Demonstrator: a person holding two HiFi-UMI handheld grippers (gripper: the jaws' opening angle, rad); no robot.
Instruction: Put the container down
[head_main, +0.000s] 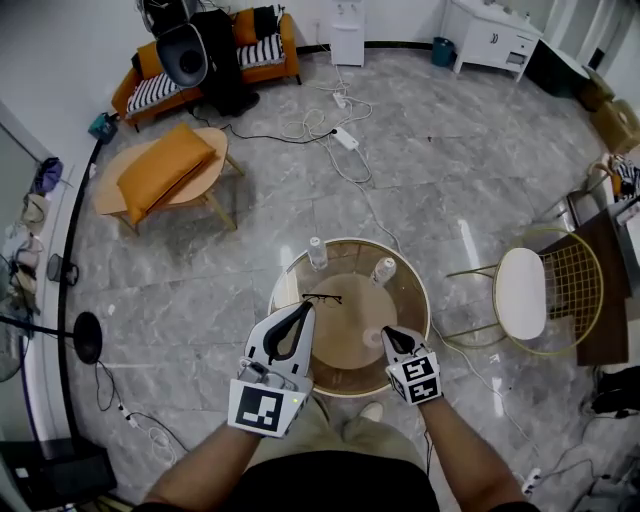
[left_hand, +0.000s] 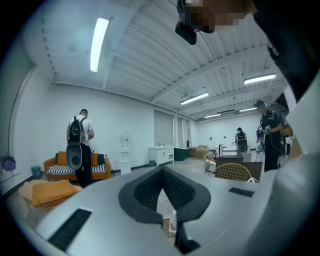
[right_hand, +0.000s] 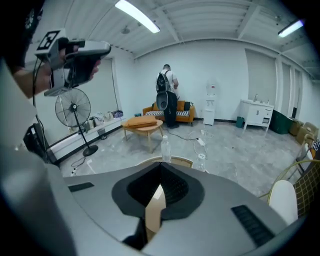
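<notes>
I have two tongs in view, both empty. My left tongs (head_main: 302, 312) hang over the near-left rim of the one round counter (head_main: 412, 300), their dark ribbed tips pressed together. The counter has a tan wooden centre inside a pale, glassy ring.

On it I count three clear plastic vessels. A far bottle (head_main: 317, 252) and a second bottle (head_main: 384, 270) stand upright and white-capped along the far edge. The container (head_main: 372, 338) stands on the near-right part, gripped by neither tongs. One pair of thin black eyeglasses (head_main: 322, 298) lies left of centre, and only the head view shows them.

My right tongs (head_main: 393, 335) are also closed on nothing, with the container just left of their tips.

The left gripper view shows a single bottle through the gap under its tips. The right gripper view shows the two far bottles but not the container.

Right of the counter stands one chair (head_main: 522, 292) with a white oval seat and a gold wire back.
</notes>
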